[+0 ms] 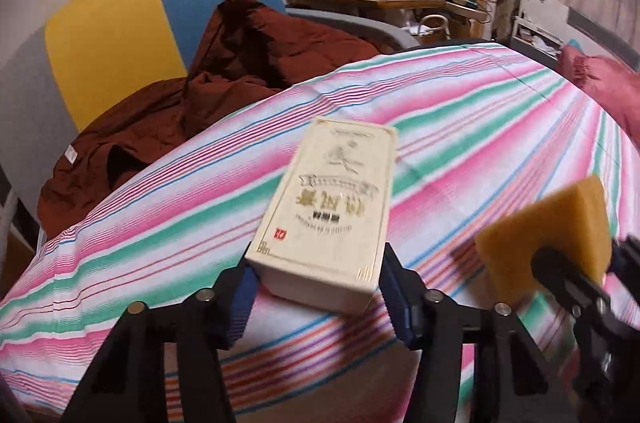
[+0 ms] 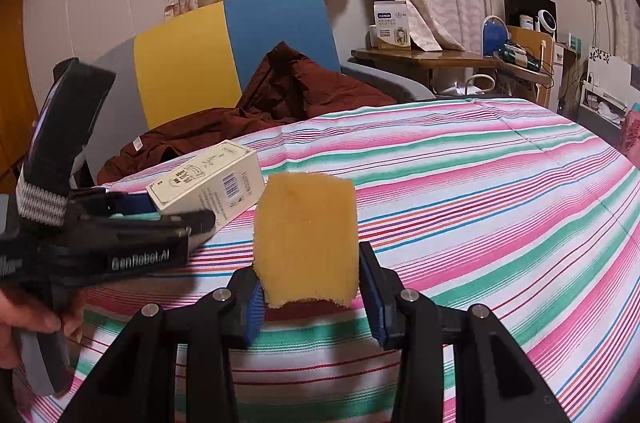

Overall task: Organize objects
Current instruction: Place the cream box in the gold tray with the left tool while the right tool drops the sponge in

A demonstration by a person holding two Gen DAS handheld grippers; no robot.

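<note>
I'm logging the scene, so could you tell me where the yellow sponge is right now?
The yellow sponge is held in the right gripper above the striped cloth, just right of the cream box.

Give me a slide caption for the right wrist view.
Right gripper holds a yellow sponge above the striped cloth.

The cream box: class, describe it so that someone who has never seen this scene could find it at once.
Start at the striped cloth covering the big surface in front of the yellow-and-blue chair. The cream box is near its edge, between the left gripper's fingers. Unlike the soft yellow sponge beside it, it is a hard-edged carton with gold lettering.
</note>
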